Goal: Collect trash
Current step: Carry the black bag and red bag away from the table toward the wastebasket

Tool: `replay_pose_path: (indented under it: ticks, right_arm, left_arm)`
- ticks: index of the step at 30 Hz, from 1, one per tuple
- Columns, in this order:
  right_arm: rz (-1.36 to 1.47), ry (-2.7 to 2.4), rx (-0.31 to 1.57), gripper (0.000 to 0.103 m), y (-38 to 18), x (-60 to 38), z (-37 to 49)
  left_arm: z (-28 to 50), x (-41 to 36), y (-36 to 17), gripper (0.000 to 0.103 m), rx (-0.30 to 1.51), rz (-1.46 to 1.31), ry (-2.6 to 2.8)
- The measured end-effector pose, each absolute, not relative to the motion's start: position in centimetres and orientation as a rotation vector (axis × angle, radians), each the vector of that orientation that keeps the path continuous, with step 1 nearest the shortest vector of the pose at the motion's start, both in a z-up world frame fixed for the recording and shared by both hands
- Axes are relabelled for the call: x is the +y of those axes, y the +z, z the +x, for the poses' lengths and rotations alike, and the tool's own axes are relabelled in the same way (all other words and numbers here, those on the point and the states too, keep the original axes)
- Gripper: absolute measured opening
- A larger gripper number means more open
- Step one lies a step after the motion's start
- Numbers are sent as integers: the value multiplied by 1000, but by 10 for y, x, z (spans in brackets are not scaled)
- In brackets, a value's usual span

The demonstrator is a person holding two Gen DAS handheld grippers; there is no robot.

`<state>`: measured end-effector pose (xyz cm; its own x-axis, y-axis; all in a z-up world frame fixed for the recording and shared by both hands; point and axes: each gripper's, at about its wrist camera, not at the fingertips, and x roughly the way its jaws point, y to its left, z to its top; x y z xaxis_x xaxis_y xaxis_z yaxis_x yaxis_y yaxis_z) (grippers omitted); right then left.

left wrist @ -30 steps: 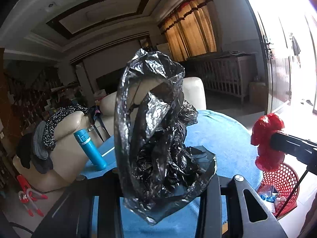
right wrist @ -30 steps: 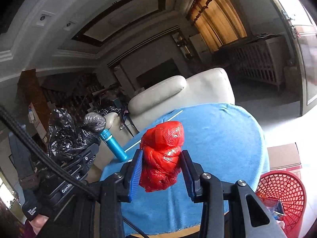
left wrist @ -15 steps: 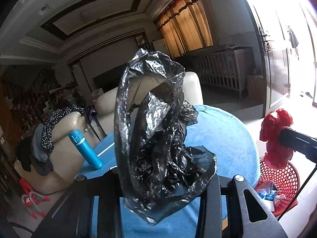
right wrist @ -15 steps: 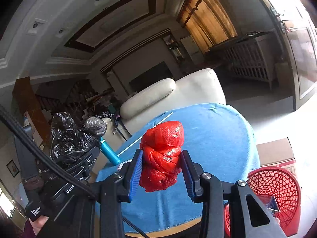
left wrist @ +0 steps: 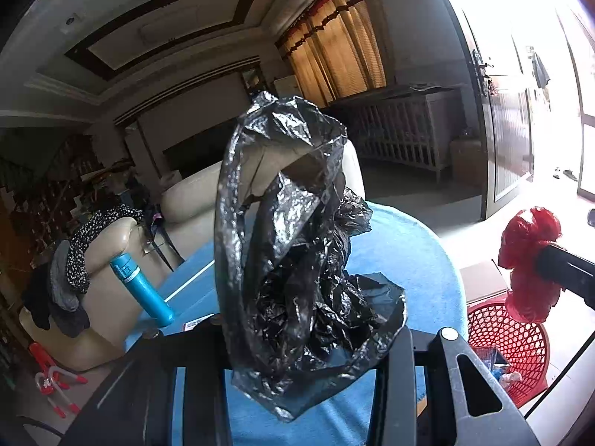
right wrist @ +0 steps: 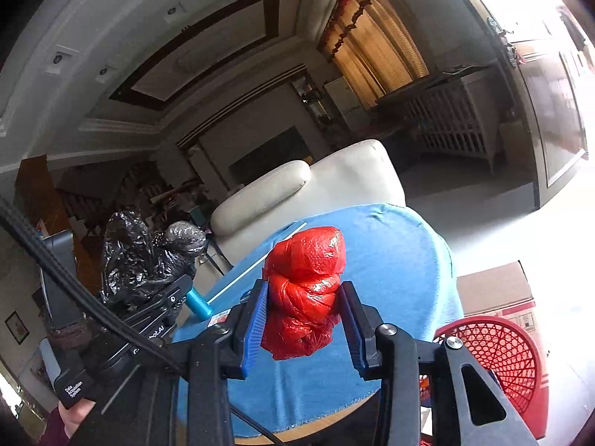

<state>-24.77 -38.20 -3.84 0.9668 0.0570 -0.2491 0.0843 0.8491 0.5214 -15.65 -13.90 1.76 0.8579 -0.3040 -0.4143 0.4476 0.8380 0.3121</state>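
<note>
Trash is held in both grippers. The left gripper (left wrist: 312,353) is clenched on a crinkly black plastic bag (left wrist: 297,260), which fills the middle of the left wrist view and sticks up above the jaws. The right gripper (right wrist: 303,319) is clenched on a scrunched red plastic bag (right wrist: 303,293), a tight little bundle in the middle of the right wrist view.

Both bags hang in the air over a round table with a blue cloth (right wrist: 390,260). A red plastic mesh basket (right wrist: 498,353) sits on the floor at the lower right of the frame, just beside the table, and it already has some scraps inside. I think the bags should go in there.

Both bags look very light and soft. They squash easily and will not break. The plastic is thin and a bit slippery, so a loose flap could slide out. The best place to grab is the thick, bunched-up middle, and that is where the jaws seem to be pinching now.

A tall blue bottle (left wrist: 143,290) stands at the lower left.
</note>
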Motion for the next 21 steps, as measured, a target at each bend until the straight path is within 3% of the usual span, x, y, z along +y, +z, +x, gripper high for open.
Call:
replay_pose_path:
  ticks: [21]
  right_arm:
    - [574, -71, 236, 41, -29, -395, -275]
  left_arm:
    - [-163, -141, 23, 40, 368, 454, -481]
